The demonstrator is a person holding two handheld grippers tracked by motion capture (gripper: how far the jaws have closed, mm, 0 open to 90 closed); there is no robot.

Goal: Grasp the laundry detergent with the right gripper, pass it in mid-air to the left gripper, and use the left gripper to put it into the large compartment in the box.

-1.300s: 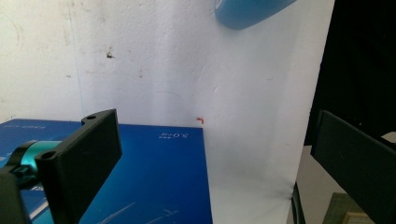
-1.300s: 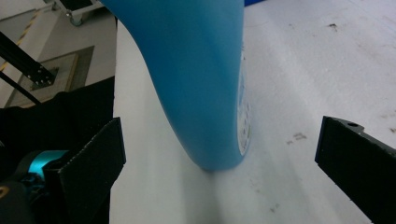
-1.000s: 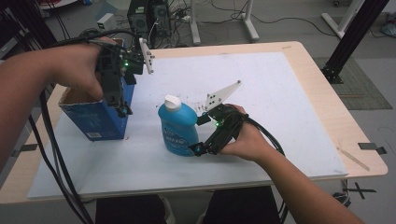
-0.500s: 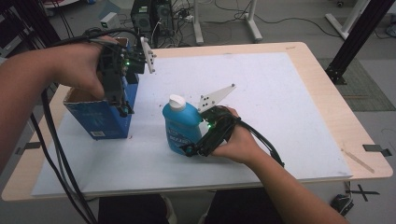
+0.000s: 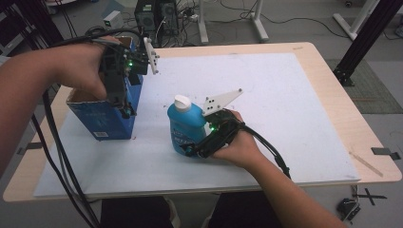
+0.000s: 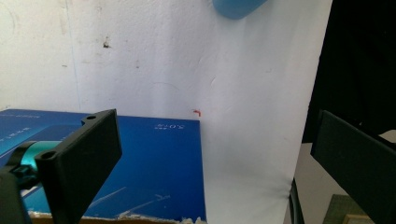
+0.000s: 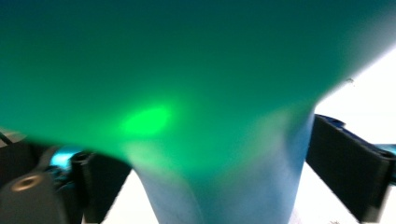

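Right gripper fingers had just been closing around the blue bottle, upright mid-desk, to seize it | left gripper fingers apart over the blue box near the desk's left edge, steadying it.

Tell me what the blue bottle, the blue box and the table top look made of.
Blue bottle: likely plastic, smooth with a slight sheen, white cap. Blue box: cardboard with glossy blue print; its raw brown edge shows at the open top. Table top: seemingly light wood or laminate, under a matte white sheet.
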